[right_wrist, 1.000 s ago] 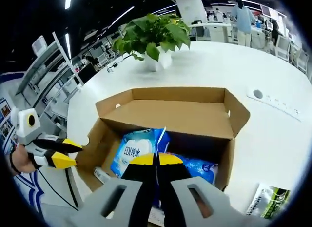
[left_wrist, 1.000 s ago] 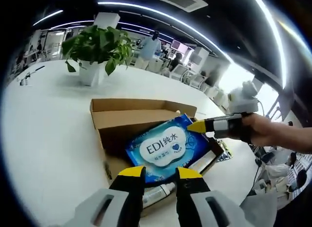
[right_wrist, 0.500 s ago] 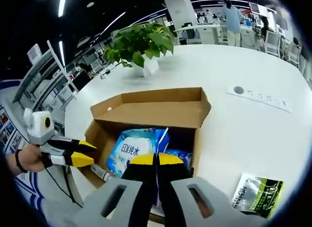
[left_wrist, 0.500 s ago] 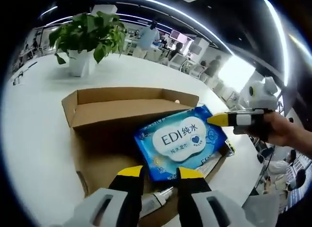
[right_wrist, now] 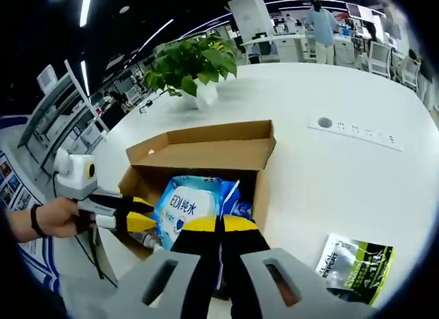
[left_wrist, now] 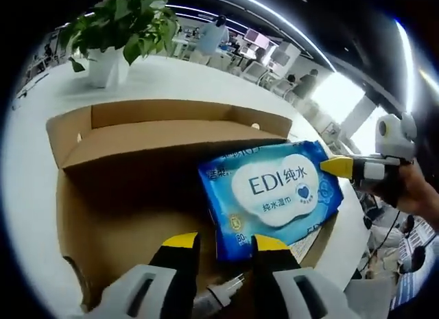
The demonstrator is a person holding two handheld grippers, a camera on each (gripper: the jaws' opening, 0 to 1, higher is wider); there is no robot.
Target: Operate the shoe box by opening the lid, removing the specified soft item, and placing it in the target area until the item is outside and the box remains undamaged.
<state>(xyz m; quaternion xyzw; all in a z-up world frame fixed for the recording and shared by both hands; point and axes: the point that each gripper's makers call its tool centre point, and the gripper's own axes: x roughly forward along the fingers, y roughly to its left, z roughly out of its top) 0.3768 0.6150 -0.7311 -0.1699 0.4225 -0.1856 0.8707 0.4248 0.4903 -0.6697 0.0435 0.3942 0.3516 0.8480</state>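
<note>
Right gripper [right_wrist: 219, 223] was pinching the blue wipes pack [left_wrist: 271, 193] by its edge, now lifted higher above the box [left_wrist: 137, 195] than a second ago. Left gripper [left_wrist: 219, 242] stayed spread, closer over the box floor. Green packet [right_wrist: 353, 264] lay right of the right gripper.

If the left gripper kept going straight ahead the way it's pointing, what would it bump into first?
Most likely the blue wet-wipes pack, whose lower edge hangs just beyond the left gripper. Past it is the open shoe box. Depth is hard to judge, so it might slip under the pack.
</note>
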